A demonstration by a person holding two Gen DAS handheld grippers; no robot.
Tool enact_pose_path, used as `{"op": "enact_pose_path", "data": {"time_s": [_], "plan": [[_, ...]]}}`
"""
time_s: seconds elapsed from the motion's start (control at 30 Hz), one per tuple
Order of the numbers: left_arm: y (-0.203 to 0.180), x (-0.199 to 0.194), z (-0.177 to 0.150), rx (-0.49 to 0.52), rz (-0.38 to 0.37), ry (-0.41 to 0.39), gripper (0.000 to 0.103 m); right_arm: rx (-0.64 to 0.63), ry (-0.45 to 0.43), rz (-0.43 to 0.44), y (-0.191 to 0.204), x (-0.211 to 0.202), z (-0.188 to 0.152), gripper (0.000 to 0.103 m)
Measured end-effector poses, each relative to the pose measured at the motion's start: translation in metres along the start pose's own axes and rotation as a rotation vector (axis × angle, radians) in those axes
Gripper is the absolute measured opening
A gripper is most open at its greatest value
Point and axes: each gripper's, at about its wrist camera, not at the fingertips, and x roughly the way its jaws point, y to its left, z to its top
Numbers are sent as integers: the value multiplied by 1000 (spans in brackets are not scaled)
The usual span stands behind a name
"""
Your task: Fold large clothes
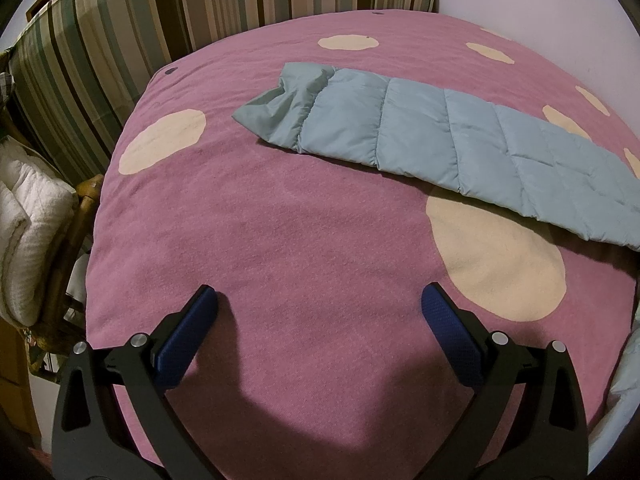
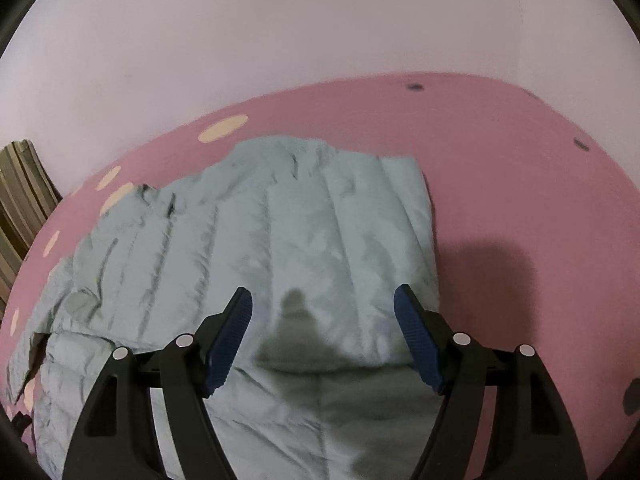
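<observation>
A light blue quilted jacket lies on a pink bedspread (image 1: 280, 220) with cream dots. In the left wrist view one sleeve (image 1: 400, 128) stretches out flat from the right toward the bed's middle, cuff end at the left. My left gripper (image 1: 320, 300) is open and empty above bare bedspread, short of the sleeve. In the right wrist view the jacket's body (image 2: 280, 240) is spread below. My right gripper (image 2: 322, 300) is open and empty, hovering over the jacket's near part.
Striped cushions (image 1: 160, 12) stand along the bed's far and left sides. A white folded quilt (image 1: 28, 232) sits on a wooden chair at the left. A pale wall (image 2: 280, 40) runs behind the bed. The bedspread (image 2: 520, 184) lies bare to the jacket's right.
</observation>
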Motion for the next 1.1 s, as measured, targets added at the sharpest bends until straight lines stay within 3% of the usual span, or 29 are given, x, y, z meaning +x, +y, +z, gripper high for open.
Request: {"op": "enact_pose_path", "data": {"time_s": [0.23,0.43,0.57,0.83,1.03,1.1], "plan": [[0,0,0,-1,-1,0,101,-88,44,-10,23,24,-6,72],[0,0,0,0,0,0,101,-63,114,-34,15,50,-19,73],[0,0,0,-4,-5,0,101,-99,119,-49,20,55,-22,80],[8,-1,6,27,-83,22,101,-118,115,-62,21,53,-24,82],[40,2,37,-95,-38,-16,101,-120,109,-66,20,51,-26,82],[48,16,55,-134,-48,11,101,-119,106,-66,20,50,-27,82]]}}
